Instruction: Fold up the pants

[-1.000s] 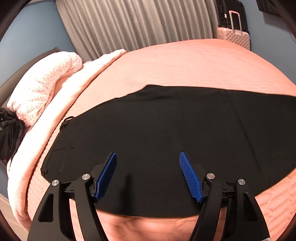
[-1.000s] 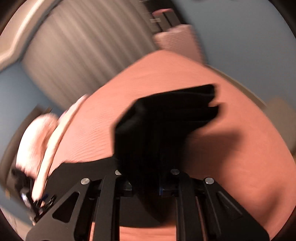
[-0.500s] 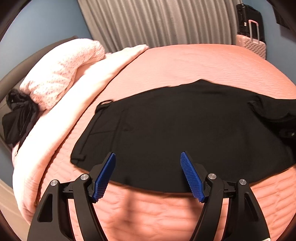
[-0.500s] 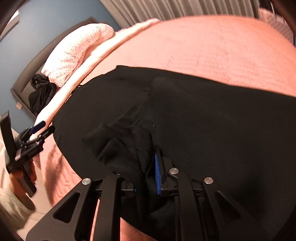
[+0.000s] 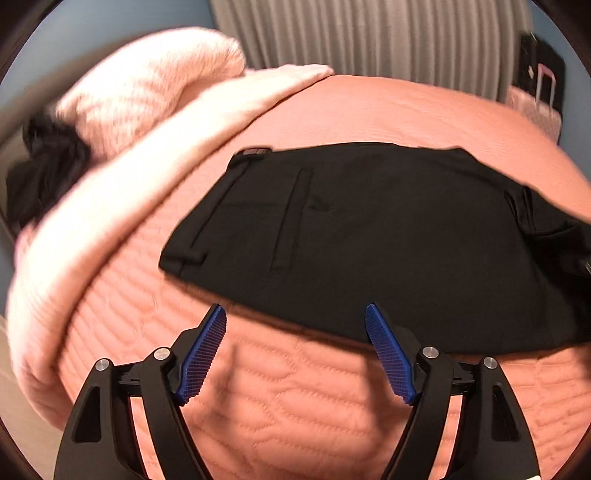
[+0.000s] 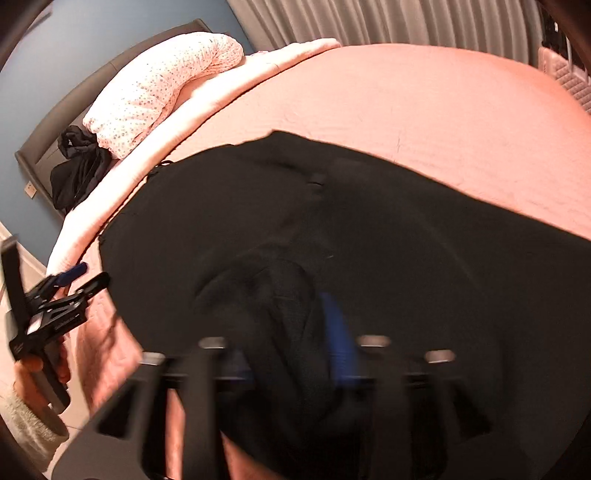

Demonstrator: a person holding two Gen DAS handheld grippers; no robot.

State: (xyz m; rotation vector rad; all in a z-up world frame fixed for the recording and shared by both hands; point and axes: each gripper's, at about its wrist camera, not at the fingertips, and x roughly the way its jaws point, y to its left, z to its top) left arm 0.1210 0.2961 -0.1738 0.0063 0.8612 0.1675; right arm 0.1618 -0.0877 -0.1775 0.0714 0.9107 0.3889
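Note:
Black pants (image 5: pixel 369 236) lie flat across the pink quilted bed (image 5: pixel 295 406), waistband to the left. My left gripper (image 5: pixel 295 350) is open and empty, just off the pants' near edge above the quilt. It also shows at the left of the right wrist view (image 6: pixel 70 291). My right gripper (image 6: pixel 295 332) is blurred and holds a bunched fold of the pants (image 6: pixel 369 240) between its blue pads (image 6: pixel 338 332), low over the spread fabric. The folded end shows at the right edge of the left wrist view (image 5: pixel 554 236).
A rolled pale pink blanket (image 5: pixel 129 177) and dotted pillow (image 6: pixel 159 88) lie along the bed's left side. A dark garment (image 6: pixel 77 166) sits by the headboard. Grey curtains (image 5: pixel 369 33) and a pink suitcase (image 5: pixel 535 103) stand behind.
My left gripper has drawn back off the pants toward the bed's near edge. My right gripper has carried the leg end over onto the pants and come lower.

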